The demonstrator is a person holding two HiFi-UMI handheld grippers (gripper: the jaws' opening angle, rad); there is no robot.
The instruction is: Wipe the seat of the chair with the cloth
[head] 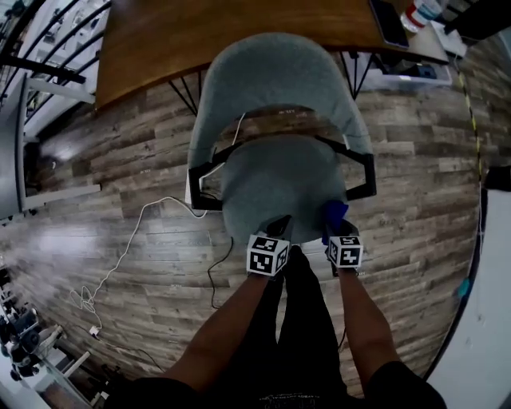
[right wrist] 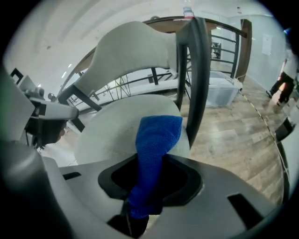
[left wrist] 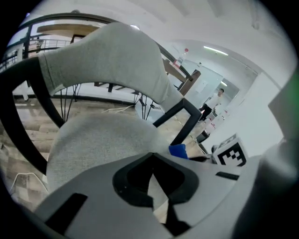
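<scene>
The chair has a grey-green padded seat point(head: 279, 180) and a curved backrest point(head: 275, 76). At the seat's front right edge my right gripper point(head: 336, 227) is shut on a blue cloth point(head: 334, 212). In the right gripper view the cloth point(right wrist: 156, 140) sticks out from between the jaws over the seat point(right wrist: 117, 126). My left gripper point(head: 281, 224) hovers at the seat's front edge, just left of the right one. Its jaws point(left wrist: 153, 175) are shut with nothing between them. From the left gripper view the seat point(left wrist: 98, 140) lies ahead, with the cloth point(left wrist: 178, 150) at its right.
Black armrests point(head: 363, 172) flank the seat. A wooden table point(head: 239, 32) stands behind the chair, with a dark phone point(head: 390, 22) on it. A white cable point(head: 120, 256) trails over the plank floor at left. A person point(left wrist: 212, 102) stands far off.
</scene>
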